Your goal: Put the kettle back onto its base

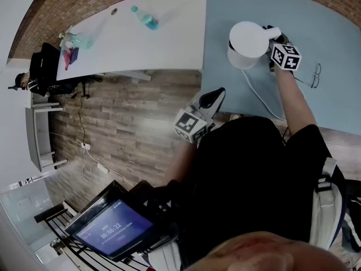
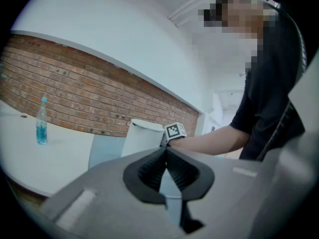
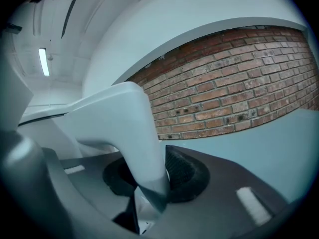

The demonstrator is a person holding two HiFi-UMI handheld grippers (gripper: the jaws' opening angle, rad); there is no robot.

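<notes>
Our right gripper (image 3: pixel 149 180) is clamped on the handle (image 3: pixel 124 128) of the white kettle (image 1: pixel 248 41), which is over the blue-grey table (image 1: pixel 338 38), its cord (image 1: pixel 256 92) trailing toward us; we cannot make out its base. Our left gripper (image 2: pixel 166 156) hangs closed and empty near the table's edge.

From the head view, the kettle (image 1: pixel 248 41) covers whatever it stands on, so its base cannot be made out, and the right tool (image 1: pixel 273 41) is largely masked by its own marker cube. In the right gripper view the kettle's handle (image 3: pixel 132 128) hides one pad, and the body runs off the left edge. The cord (image 1: pixel 259 97) vanishes under the person's torso. Clutter (image 1: pixel 73 41) on the far white counter (image 1: pixel 169 44) is too small to identify at this range.
</notes>
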